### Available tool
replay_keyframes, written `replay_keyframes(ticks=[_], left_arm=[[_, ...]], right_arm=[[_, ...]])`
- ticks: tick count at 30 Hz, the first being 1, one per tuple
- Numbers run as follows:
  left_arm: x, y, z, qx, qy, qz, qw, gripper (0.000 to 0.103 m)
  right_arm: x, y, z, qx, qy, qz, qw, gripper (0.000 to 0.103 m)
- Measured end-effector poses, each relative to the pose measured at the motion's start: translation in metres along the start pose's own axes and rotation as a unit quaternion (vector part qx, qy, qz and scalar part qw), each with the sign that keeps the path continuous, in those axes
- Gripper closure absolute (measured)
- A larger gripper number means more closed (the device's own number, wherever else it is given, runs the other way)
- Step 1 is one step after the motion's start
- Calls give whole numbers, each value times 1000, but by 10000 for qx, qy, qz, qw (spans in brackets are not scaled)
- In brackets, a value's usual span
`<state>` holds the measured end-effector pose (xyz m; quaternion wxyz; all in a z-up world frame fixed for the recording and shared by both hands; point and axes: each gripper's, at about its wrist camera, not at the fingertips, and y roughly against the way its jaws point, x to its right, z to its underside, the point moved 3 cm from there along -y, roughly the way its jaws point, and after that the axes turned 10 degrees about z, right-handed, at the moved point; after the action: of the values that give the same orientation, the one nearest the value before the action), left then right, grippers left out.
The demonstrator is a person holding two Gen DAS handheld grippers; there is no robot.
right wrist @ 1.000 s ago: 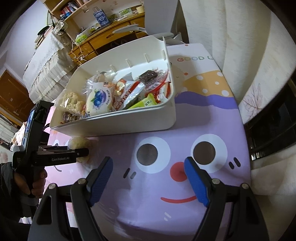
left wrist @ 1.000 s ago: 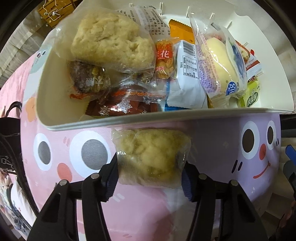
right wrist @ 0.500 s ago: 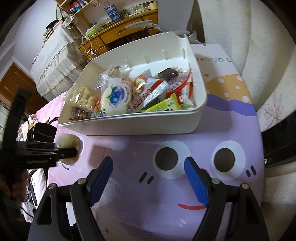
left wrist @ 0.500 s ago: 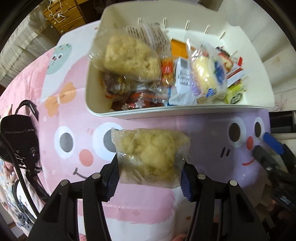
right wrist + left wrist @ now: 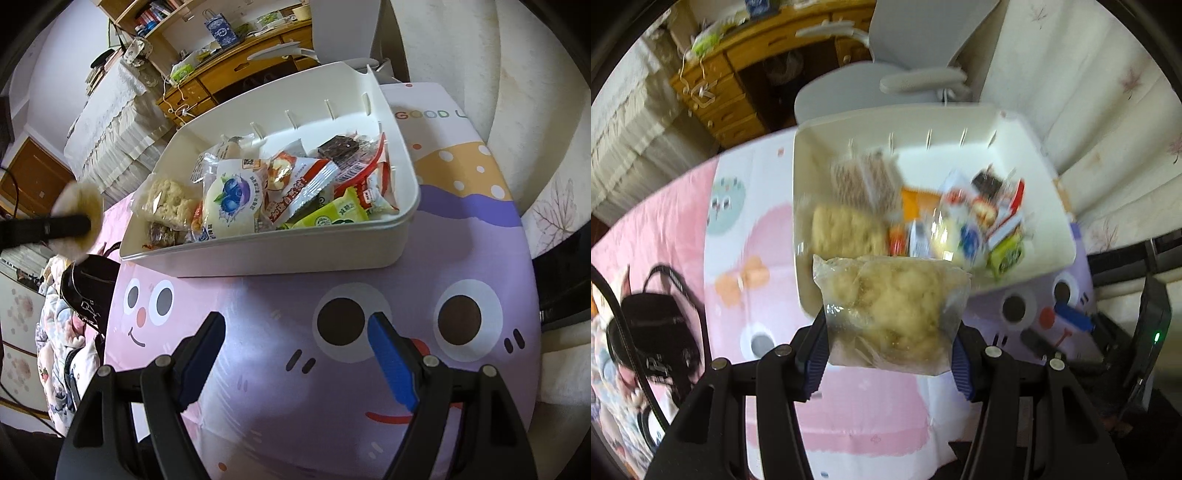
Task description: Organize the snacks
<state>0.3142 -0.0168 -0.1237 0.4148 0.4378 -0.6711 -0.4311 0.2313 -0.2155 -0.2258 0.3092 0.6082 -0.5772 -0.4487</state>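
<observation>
- Left gripper [image 5: 888, 343] is clamped on a clear bag of pale crumbly cake [image 5: 890, 314], one blue pad pressing each side of the bag
- Bag hangs in the air above the cloth [image 5: 849, 406], in front of the bin's near left corner; it touches neither
- Right gripper [image 5: 295, 354] has its jaws wide apart with nothing between them, only the purple cartoon face of the cloth [image 5: 258, 369] below
- White bin [image 5: 258, 258] stands on the cloth, beyond the right gripper
- Inside the bin lie many wrapped snacks: a second cake bag [image 5: 168, 201] at the left end, a blueberry bun [image 5: 232, 201] beside it, a green packet [image 5: 332, 218] against the near wall, a dark brownie [image 5: 341, 146] toward the far right
- From the right wrist view the held cake [image 5: 79, 214] shows as a blur at the far left, level with the bin's left end and apart from it
- Black bag [image 5: 653, 332] lies on the cloth's left side, well apart from the bin
- Grey chair [image 5: 886, 74] and a wooden desk [image 5: 720, 92] stand behind the bin
</observation>
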Motion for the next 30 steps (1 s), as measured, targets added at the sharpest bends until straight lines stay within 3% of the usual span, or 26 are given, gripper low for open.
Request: replay_keyframes(ticks=[10, 16, 23, 30], left_arm=[[7, -16, -32, 413, -116, 210, 9989, 47], [4, -10, -28, 663, -9, 520, 9964, 27], [-6, 19, 6, 849, -56, 661, 9942, 23], [-34, 49, 81, 848, 55, 787, 9933, 18]], right_arm=[[10, 20, 7, 232, -17, 298, 9993, 23], [11, 34, 13, 325, -129, 521, 9980, 23], [-14, 62, 21, 697, -51, 672, 9953, 22], [-50, 99, 58, 817, -473, 972, 9908, 8]])
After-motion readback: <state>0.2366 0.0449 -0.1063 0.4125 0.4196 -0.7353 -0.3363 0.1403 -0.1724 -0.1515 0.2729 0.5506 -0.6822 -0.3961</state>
